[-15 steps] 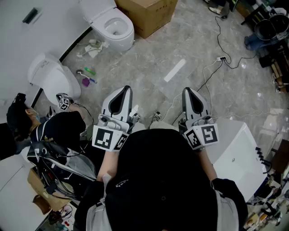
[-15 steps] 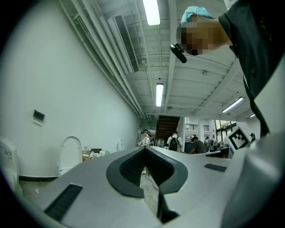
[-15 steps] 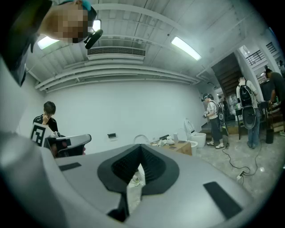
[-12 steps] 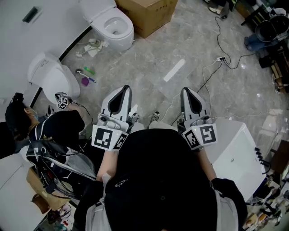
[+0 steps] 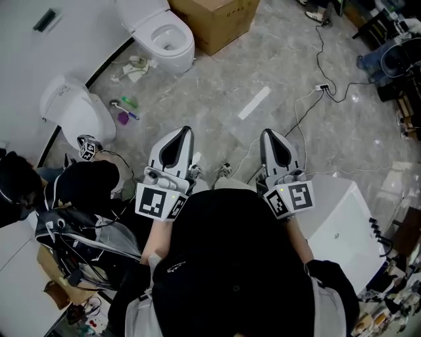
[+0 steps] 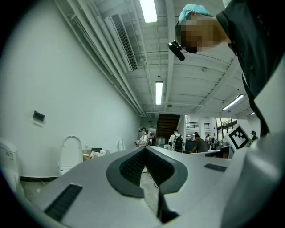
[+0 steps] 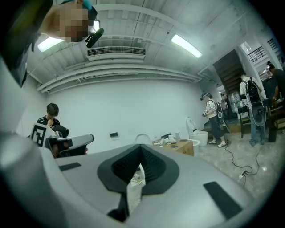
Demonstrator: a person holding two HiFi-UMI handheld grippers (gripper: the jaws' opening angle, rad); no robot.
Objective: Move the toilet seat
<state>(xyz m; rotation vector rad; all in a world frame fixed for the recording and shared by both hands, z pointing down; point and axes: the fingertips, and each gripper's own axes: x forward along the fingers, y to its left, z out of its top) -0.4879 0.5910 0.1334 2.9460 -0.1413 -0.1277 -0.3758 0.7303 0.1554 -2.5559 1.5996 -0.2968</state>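
The toilet point(image 5: 172, 41) stands against the white wall at the top of the head view. Its oval bowl points out over the floor toward the lower right. Its seat point(image 6: 72, 137) is raised. In the left gripper view it shows as a thin white ring standing upright, long axis vertical, well apart from both grippers. A 2nd toilet point(image 5: 77, 110), rounded and glossy with its lid down, sits farther left along the same wall.

The left gripper point(image 5: 182, 130) and right gripper point(image 5: 269, 133) are held side by side in front of the person's chest, near each other but apart, tips pointing ahead. Each has its 2 jaws pressed together with nothing between them. The pads are dark and ribbed, set in smooth grey shells.

The floor point(image 5: 217, 79) is glossy grey marbled tile. A smooth white case point(image 5: 342, 224) lies by the right gripper. A brown cardboard box point(image 5: 214, 20) stands just beside the toilet. A thin black cable point(image 5: 299, 118) trails across the floor.
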